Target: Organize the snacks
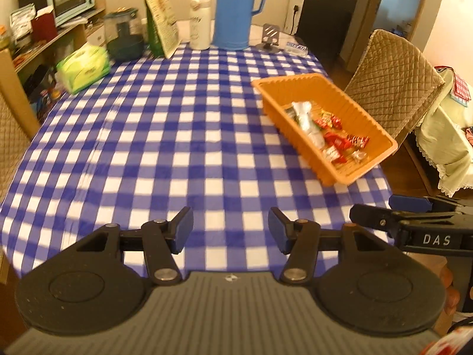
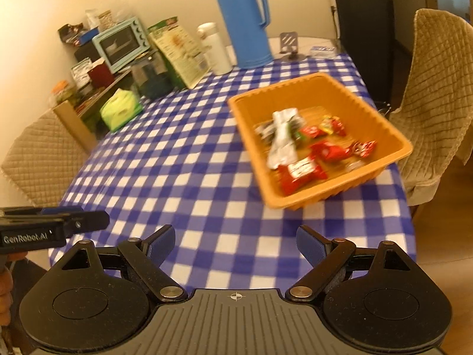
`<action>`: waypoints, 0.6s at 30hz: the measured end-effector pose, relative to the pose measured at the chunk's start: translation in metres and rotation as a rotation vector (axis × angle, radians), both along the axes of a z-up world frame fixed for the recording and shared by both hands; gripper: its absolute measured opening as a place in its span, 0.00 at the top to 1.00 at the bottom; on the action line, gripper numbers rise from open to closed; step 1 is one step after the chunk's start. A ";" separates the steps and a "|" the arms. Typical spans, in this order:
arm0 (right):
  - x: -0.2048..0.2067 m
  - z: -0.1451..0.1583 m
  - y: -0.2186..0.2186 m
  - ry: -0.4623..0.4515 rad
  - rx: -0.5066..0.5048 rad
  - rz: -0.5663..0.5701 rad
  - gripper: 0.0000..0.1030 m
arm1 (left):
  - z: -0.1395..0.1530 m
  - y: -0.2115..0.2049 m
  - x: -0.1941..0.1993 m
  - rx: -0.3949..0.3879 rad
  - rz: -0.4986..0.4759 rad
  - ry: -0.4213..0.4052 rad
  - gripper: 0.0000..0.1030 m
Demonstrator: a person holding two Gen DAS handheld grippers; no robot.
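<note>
An orange plastic basket [image 1: 298, 84] [image 2: 245, 118] sits on the right side of the blue-and-white checked table [image 1: 153, 136] [image 2: 183, 162]. It holds several snack packets: red wrapped ones [image 1: 337, 142] [image 2: 301, 171] and a silver-white one [image 1: 306, 118] [image 2: 283, 136]. My left gripper [image 1: 230, 229] is open and empty above the table's near edge, left of the basket. My right gripper [image 2: 235, 244] is open and empty, in front of the basket. Each gripper shows at the other view's edge, the right one in the left wrist view [image 1: 414, 224] and the left one in the right wrist view [image 2: 53, 224].
At the table's far end stand a blue thermos jug [image 1: 236, 9] [image 2: 245, 20], a white bottle [image 1: 200, 20], a green-and-cream box [image 1: 161, 17], a dark jar [image 1: 124, 35], a green tissue pack [image 1: 84, 66] and a phone stand [image 1: 270, 37]. Quilted chairs stand right [image 1: 393, 80] and left [image 2: 41, 153].
</note>
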State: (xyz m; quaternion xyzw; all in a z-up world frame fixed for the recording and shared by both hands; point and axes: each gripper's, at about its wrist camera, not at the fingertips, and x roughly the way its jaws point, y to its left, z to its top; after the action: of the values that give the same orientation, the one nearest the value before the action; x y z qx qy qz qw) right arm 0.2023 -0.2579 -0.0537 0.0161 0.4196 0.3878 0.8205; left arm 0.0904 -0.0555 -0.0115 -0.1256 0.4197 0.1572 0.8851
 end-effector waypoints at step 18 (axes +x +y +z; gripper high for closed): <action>-0.076 0.013 0.058 0.043 -0.027 -0.015 0.14 | 0.009 0.047 -0.071 -0.025 -0.057 0.020 0.48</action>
State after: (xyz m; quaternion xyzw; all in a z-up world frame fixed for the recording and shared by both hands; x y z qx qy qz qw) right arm 0.1267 -0.1995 -0.0410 0.0166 0.4422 0.3757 0.8143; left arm 0.0189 -0.0087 -0.0026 -0.1232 0.4337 0.1280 0.8834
